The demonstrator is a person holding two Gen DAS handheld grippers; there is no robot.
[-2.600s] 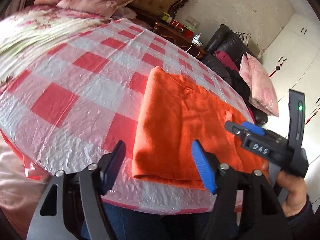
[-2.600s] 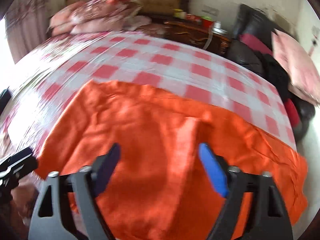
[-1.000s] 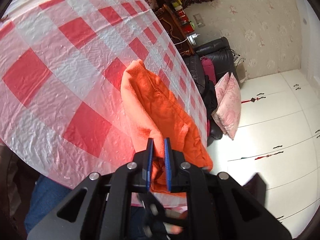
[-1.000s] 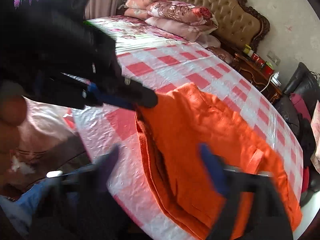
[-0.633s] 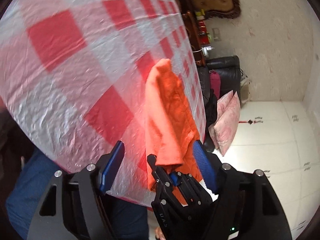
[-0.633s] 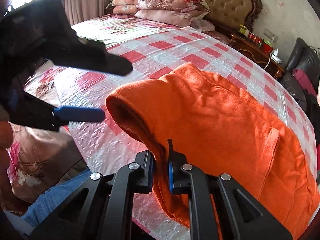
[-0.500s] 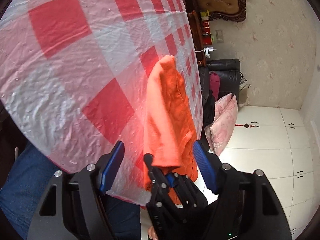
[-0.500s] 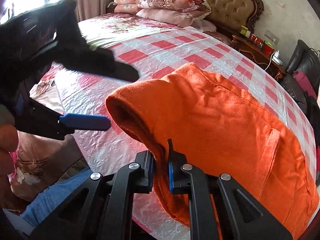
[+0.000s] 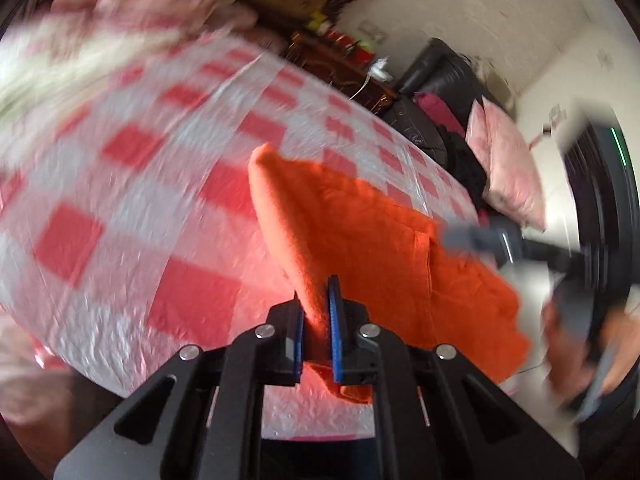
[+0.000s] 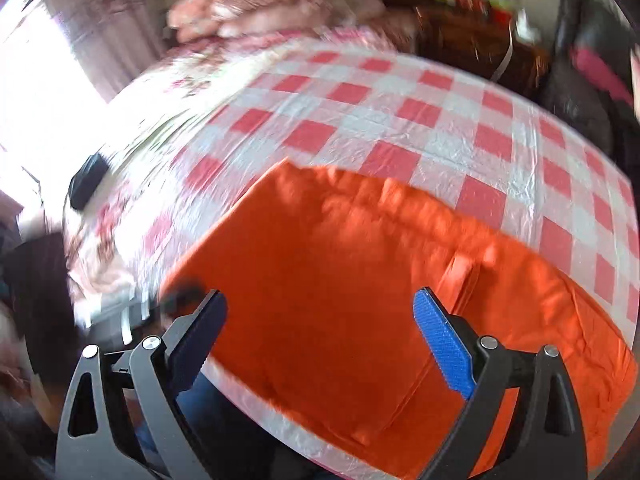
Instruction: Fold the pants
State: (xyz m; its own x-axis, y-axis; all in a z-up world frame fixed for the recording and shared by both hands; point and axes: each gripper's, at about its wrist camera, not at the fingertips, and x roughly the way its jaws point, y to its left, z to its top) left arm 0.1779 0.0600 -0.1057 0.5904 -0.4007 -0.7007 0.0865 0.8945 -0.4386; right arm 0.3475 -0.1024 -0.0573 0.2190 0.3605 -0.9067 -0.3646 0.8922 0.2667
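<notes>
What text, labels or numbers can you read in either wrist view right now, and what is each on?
None can be read in either view.
The right gripper, seen in the left wrist view, is too motion-blurred to show any marking.
The small items on the dark wooden cabinet are too small and blurred.
The orange pants and checked tablecloth show no print.

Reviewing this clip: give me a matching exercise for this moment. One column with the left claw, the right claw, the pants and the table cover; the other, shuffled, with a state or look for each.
Column 1:
1. left claw
2. right claw
3. pants
4. table cover

Column 2:
A. red and white checks
B. open, over the cloth
C. orange, lying on the table
D. shut on a fold of cloth

Pairs: 1-D, 2-B, 3-C, 4-A
</notes>
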